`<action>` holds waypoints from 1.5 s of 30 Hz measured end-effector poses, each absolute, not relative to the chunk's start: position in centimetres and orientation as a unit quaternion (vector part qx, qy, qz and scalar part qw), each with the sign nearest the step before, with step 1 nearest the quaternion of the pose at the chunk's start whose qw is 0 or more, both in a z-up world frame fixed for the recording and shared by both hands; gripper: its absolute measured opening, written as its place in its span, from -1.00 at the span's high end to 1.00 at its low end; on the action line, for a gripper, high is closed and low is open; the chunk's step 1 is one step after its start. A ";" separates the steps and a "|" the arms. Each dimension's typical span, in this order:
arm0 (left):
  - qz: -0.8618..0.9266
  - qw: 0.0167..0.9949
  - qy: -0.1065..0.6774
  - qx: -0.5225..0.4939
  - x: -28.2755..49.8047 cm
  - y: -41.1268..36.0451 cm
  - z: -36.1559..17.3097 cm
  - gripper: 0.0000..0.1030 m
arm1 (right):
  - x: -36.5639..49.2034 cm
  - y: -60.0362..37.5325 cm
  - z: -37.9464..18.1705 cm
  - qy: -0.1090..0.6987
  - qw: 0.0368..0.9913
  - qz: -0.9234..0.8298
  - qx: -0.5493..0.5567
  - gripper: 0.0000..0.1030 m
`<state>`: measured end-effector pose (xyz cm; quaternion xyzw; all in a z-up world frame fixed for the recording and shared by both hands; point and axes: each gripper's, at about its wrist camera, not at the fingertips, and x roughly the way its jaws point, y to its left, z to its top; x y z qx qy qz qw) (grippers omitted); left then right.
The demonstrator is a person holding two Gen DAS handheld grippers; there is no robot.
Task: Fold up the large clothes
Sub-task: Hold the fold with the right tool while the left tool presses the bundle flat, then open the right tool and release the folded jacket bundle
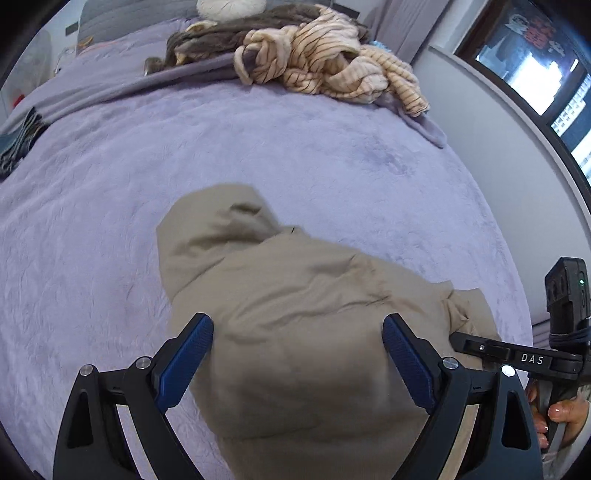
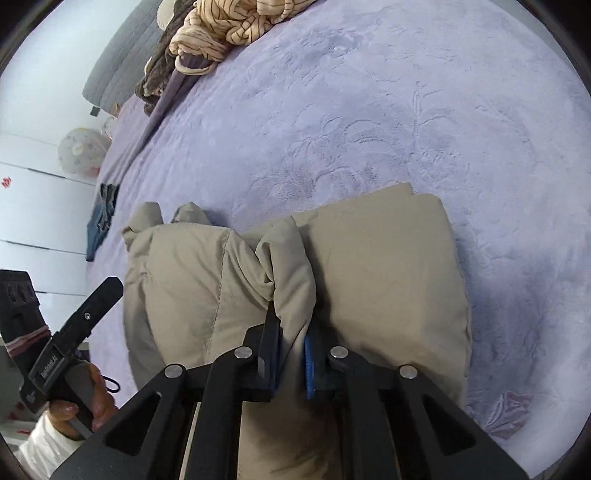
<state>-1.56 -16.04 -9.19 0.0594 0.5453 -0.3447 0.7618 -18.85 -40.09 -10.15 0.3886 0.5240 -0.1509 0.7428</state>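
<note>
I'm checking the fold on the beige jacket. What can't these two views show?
- beige jacket near edge: left wrist view, cut off by the frame and the left gripper.
- Fold pinched by the right gripper: right wrist view, fingers cover it.
- Underside: hidden against the purple blanket.

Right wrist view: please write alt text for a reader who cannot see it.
The right gripper pinches a fold of a puffy beige padded jacket lying on a lilac plush bedspread. A heap of cream striped clothes sits at the far edge.
</note>
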 end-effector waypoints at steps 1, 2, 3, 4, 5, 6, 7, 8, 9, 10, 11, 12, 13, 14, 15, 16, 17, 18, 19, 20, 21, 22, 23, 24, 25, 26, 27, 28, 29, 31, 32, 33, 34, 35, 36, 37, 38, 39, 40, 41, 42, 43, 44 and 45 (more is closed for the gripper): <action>-0.343 0.761 0.547 0.062 -1.9 -16.0 -9.8 -0.82 | -19.2 -40.0 -10.5 0.530 0.742 -0.157 0.379 0.80; -0.344 0.762 0.545 0.068 -2.3 -16.1 -10.3 -0.82 | -19.6 -40.2 -10.8 0.532 0.741 -0.159 0.378 0.80; -0.343 0.764 0.542 0.076 -2.7 -16.3 -10.4 -0.82 | -20.0 -40.2 -11.2 0.533 0.739 -0.159 0.379 0.82; -0.342 0.765 0.540 0.082 -3.0 -16.6 -10.5 -0.82 | -20.2 -40.4 -11.7 0.535 0.737 -0.159 0.381 0.84; -0.340 0.765 0.540 0.087 -3.1 -16.9 -10.4 -0.82 | -20.6 -40.4 -11.9 0.536 0.735 -0.160 0.382 0.85; -0.336 0.765 0.542 0.093 -3.2 -17.1 -10.1 -0.82 | -20.8 -40.5 -12.0 0.537 0.733 -0.161 0.384 0.85; -0.332 0.763 0.545 0.098 -3.3 -17.2 -10.0 -0.82 | -20.8 -40.5 -12.0 0.538 0.732 -0.162 0.386 0.85; -0.328 0.761 0.550 0.100 -3.3 -17.1 -9.7 -0.82 | -20.9 -40.5 -11.8 0.539 0.731 -0.162 0.385 0.85; -0.326 0.760 0.554 0.101 -3.5 -17.0 -9.5 -0.82 | -21.0 -40.4 -11.5 0.540 0.732 -0.161 0.384 0.84; -0.323 0.758 0.558 0.103 -3.6 -16.7 -9.2 -0.82 | -21.1 -40.2 -11.3 0.541 0.732 -0.160 0.382 0.84; -0.320 0.756 0.561 0.105 -3.9 -16.4 -8.9 -0.82 | -21.2 -40.1 -11.0 0.543 0.731 -0.157 0.382 0.84; -0.317 0.755 0.564 0.107 -4.2 -16.1 -8.6 -0.82 | -21.0 -40.1 -10.7 0.544 0.730 -0.155 0.383 0.84; -0.315 0.755 0.565 0.108 -4.6 -15.7 -8.2 -0.82 | -21.2 -40.0 -10.4 0.545 0.730 -0.151 0.384 0.83; -0.314 0.754 0.566 0.110 -5.0 -15.4 -8.0 -0.82 | -21.3 -40.0 -10.2 0.546 0.730 -0.150 0.384 0.82; -0.312 0.752 0.569 0.113 -5.5 -15.1 -7.8 -0.82 | -21.4 -39.9 -9.8 0.547 0.730 -0.148 0.381 0.81; -0.310 0.751 0.572 0.115 -5.9 -14.9 -7.8 -0.82 | -21.5 -39.6 -9.3 0.548 0.732 -0.147 0.377 0.75; -0.307 0.749 0.575 0.117 -6.4 -14.6 -7.7 -0.82 | -21.7 -39.4 -8.7 0.548 0.734 -0.145 0.374 0.74; -0.304 0.748 0.578 0.119 -6.8 -14.4 -7.8 -0.82 | -21.9 -39.2 -8.1 0.547 0.736 -0.142 0.372 0.74; -0.300 0.746 0.583 0.119 -7.3 -14.2 -7.9 -0.82 | -22.2 -39.0 -7.4 0.545 0.740 -0.138 0.370 0.74; -0.297 0.744 0.586 0.118 -7.7 -14.1 -8.1 -0.82 | -22.4 -38.6 -6.8 0.543 0.743 -0.133 0.368 0.74; -0.295 0.743 0.590 0.115 -8.2 -13.9 -8.2 -0.82 | -22.9 -38.2 -6.2 0.541 0.746 -0.126 0.367 0.74; -0.292 0.743 0.592 0.112 -8.6 -13.7 -8.2 -0.82 | -23.3 -37.8 -5.7 0.539 0.749 -0.117 0.366 0.74; -0.290 0.743 0.594 0.109 -9.0 -13.5 -8.2 -0.82 | -23.7 -37.2 -5.3 0.539 0.752 -0.108 0.363 0.74; -0.286 0.743 0.596 0.106 -9.5 -13.2 -8.2 -0.82 | -24.1 -36.6 -5.1 0.541 0.755 -0.099 0.357 0.74; -0.282 0.744 0.598 0.103 -9.7 -13.1 -8.2 -0.82 | -24.3 -36.1 -5.0 0.546 0.755 -0.092 0.352 0.74; -0.277 0.744 0.599 0.099 -10.0 -12.9 -8.1 -0.82 | -24.8 -35.5 -5.2 0.553 0.754 -0.086 0.345 0.74; -0.273 0.745 0.601 0.097 -10.3 -12.7 -8.0 -0.82 | -25.1 -35.0 -5.5 0.560 0.752 -0.082 0.338 0.74; -0.270 0.746 0.601 0.095 -10.6 -12.5 -7.9 -0.82 | -25.3 -34.7 -5.8 0.565 0.750 -0.080 0.334 0.75; -0.268 0.747 0.601 0.094 -10.9 -12.3 -7.8 -0.82 | -25.5 -34.5 -6.3 0.571 0.746 -0.079 0.333 0.75; -0.266 0.747 0.603 0.091 -11.4 -11.9 -7.5 -0.82 | -25.8 -34.6 -7.1 0.576 0.740 -0.080 0.338 0.75; -0.265 0.745 0.604 0.092 -11.6 -11.7 -7.5 -0.82 | -26.0 -34.7 -7.4 0.577 0.738 -0.082 0.339 0.75; -0.265 0.745 0.605 0.093 -11.8 -11.5 -7.4 -0.82 | -26.0 -34.8 -7.6 0.577 0.737 -0.085 0.341 0.74; -0.265 0.745 0.605 0.095 -12.0 -11.2 -7.3 -0.82 | -26.1 -34.9 -7.7 0.577 0.735 -0.087 0.345 0.72; -0.265 0.745 0.604 0.097 -12.2 -11.0 -7.1 -0.82 | -26.1 -35.0 -7.9 0.577 0.733 -0.089 0.349 0.71; -0.265 0.745 0.604 0.098 -12.3 -10.8 -7.0 -0.82 | -26.1 -35.1 -8.0 0.576 0.733 -0.091 0.351 0.69; -0.266 0.745 0.604 0.097 -12.5 -10.5 -6.9 -0.82 | -26.1 -35.1 -8.0 0.576 0.732 -0.093 0.352 0.69; -0.268 0.744 0.605 0.096 -12.5 -10.3 -6.9 -0.82 | -26.1 -35.0 -8.0 0.576 0.732 -0.097 0.351 0.68; -0.269 0.743 0.605 0.095 -12.5 -10.1 -6.9 -0.82 | -26.1 -34.9 -8.0 0.575 0.732 -0.101 0.352 0.68; -0.271 0.743 0.604 0.094 -12.6 -9.8 -7.0 -0.82 | -26.2 -34.7 -7.9 0.573 0.732 -0.106 0.352 0.68; -0.272 0.743 0.605 0.093 -12.6 -9.6 -7.1 -0.86 | -26.2 -34.6 -7.8 0.572 0.733 -0.112 0.352 0.68; -0.273 0.742 0.606 0.091 -12.6 -9.4 -7.2 -0.97 | -26.1 -34.6 -7.7 0.570 0.733 -0.118 0.352 0.67; -0.273 0.742 0.605 0.090 -12.7 -9.1 -7.2 -0.98 | -26.2 -34.5 -7.5 0.567 0.734 -0.125 0.354 0.64; -0.273 0.743 0.604 0.089 -12.8 -8.8 -7.2 -0.98 | -26.4 -34.4 -7.3 0.564 0.734 -0.132 0.354 0.62; -0.274 0.743 0.604 0.089 -12.9 -8.6 -7.2 -0.98 | -26.5 -34.2 -7.1 0.562 0.735 -0.138 0.354 0.59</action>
